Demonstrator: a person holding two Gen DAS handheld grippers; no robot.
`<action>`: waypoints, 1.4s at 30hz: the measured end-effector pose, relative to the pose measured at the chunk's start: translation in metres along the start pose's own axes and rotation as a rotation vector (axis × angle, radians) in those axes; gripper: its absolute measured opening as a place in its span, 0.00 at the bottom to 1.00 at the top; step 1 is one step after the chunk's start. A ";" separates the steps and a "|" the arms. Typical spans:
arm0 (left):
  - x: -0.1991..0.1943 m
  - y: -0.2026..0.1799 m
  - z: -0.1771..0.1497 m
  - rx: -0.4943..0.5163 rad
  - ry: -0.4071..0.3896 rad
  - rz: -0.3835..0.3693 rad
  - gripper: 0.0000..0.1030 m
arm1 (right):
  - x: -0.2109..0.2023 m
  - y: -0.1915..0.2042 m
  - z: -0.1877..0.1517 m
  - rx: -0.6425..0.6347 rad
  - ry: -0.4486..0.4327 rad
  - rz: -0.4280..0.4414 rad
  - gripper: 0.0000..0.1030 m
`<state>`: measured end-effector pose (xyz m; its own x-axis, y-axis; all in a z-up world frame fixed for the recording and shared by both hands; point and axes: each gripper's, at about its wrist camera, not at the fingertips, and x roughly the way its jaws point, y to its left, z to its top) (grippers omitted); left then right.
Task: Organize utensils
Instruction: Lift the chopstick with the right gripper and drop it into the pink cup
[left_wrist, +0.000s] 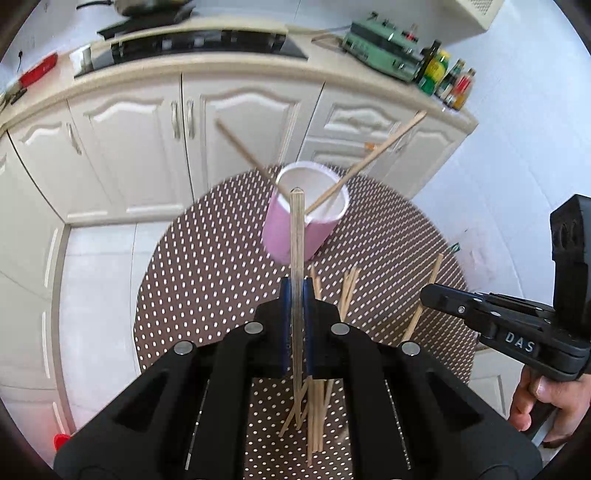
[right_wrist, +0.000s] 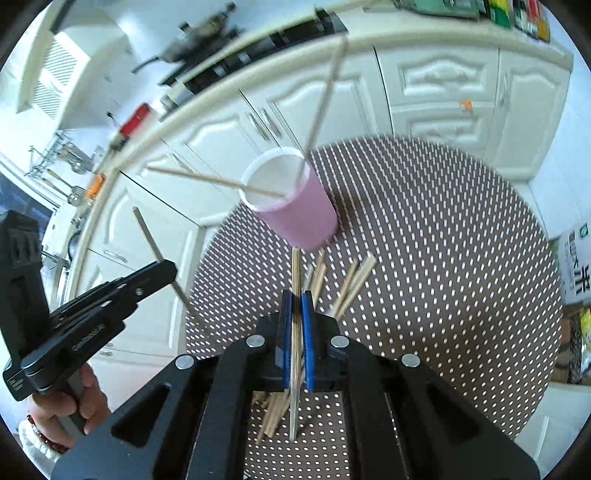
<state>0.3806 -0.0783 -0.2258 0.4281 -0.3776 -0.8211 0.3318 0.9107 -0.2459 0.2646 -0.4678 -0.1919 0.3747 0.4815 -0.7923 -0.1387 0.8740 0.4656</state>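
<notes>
A pink cup (left_wrist: 295, 232) (right_wrist: 303, 218) stands on the round dotted table (left_wrist: 199, 258) (right_wrist: 443, 258) with two chopsticks (left_wrist: 369, 155) leaning out of its white mouth. My left gripper (left_wrist: 295, 286) is shut on one wooden chopstick (left_wrist: 296, 229) that points up toward the cup, held above the table. My right gripper (right_wrist: 295, 297) is likewise shut on a single chopstick (right_wrist: 295, 269). Each gripper shows in the other's view, the right gripper (left_wrist: 428, 293) at right and the left gripper (right_wrist: 168, 269) at left. Several loose chopsticks (left_wrist: 347, 291) (right_wrist: 351, 284) lie on the table below both grippers.
White kitchen cabinets (left_wrist: 240, 129) and a counter with a black hob (left_wrist: 199, 44) curve behind the table. Bottles (left_wrist: 447, 79) and a green box stand on the counter's right end. Packages (right_wrist: 576, 266) sit beside the table's right edge. A hand (left_wrist: 543, 402) grips the right tool.
</notes>
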 end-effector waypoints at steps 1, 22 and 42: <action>-0.005 -0.002 0.003 0.002 -0.015 -0.006 0.06 | -0.011 -0.001 0.001 -0.010 -0.014 0.005 0.04; -0.067 -0.025 0.064 0.029 -0.242 -0.030 0.06 | -0.091 0.044 0.072 -0.204 -0.295 0.008 0.04; -0.038 -0.015 0.114 -0.034 -0.313 0.012 0.06 | -0.079 0.049 0.122 -0.284 -0.402 -0.067 0.04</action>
<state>0.4552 -0.0965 -0.1317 0.6720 -0.3948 -0.6266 0.2988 0.9187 -0.2584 0.3402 -0.4706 -0.0588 0.7078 0.4090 -0.5759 -0.3251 0.9124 0.2485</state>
